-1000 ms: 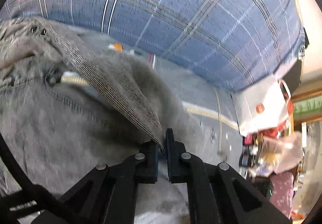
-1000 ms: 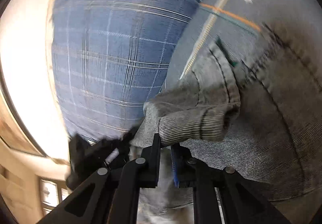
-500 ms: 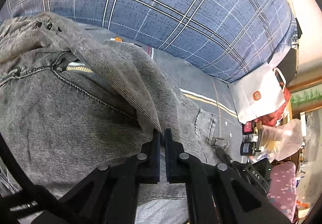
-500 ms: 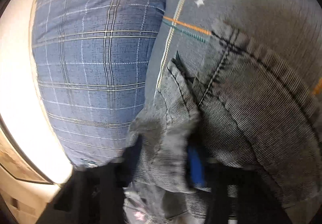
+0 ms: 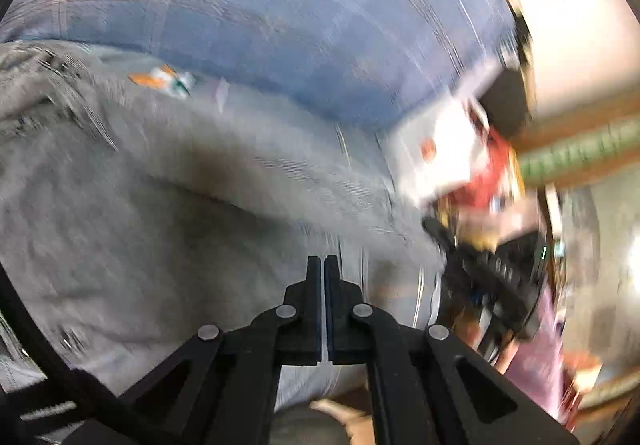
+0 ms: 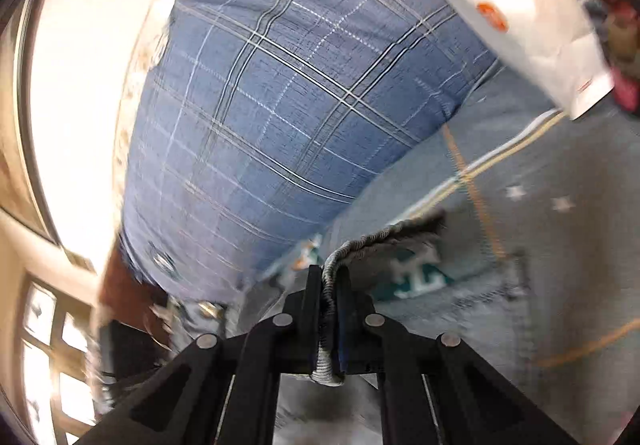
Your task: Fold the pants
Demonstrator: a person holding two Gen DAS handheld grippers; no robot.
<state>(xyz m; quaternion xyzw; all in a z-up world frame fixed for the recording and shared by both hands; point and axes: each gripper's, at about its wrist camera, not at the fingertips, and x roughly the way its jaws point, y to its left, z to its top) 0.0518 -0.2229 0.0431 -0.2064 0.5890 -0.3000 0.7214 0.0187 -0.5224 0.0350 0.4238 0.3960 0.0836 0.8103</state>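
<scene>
The grey denim pants point(image 5: 160, 225) lie spread on the bed and fill the left and middle of the blurred left wrist view. My left gripper point(image 5: 322, 265) hangs over them, shut, pads flat together with no cloth showing between them. A ridge of the fabric runs right toward my right gripper point(image 5: 480, 277), seen there as a black shape. In the right wrist view my right gripper point(image 6: 326, 275) is shut on a thick ribbed edge of the pants point(image 6: 384, 241), which rises from between the pads and bends away to the right.
A big blue plaid pillow point(image 6: 260, 105) lies beyond the pants on the grey-blue sheet point(image 6: 560, 205) with small stars. A white paper bag point(image 6: 500, 5) and red and mixed clutter point(image 5: 488, 181) stand at the bed's far side. A bright window point(image 6: 48, 345) is at the left.
The fold of pants that ran into the left gripper's tips no longer shows there, and that view has swung and blurred. The right gripper has risen and rolled, now clamped on the pants' edge.
</scene>
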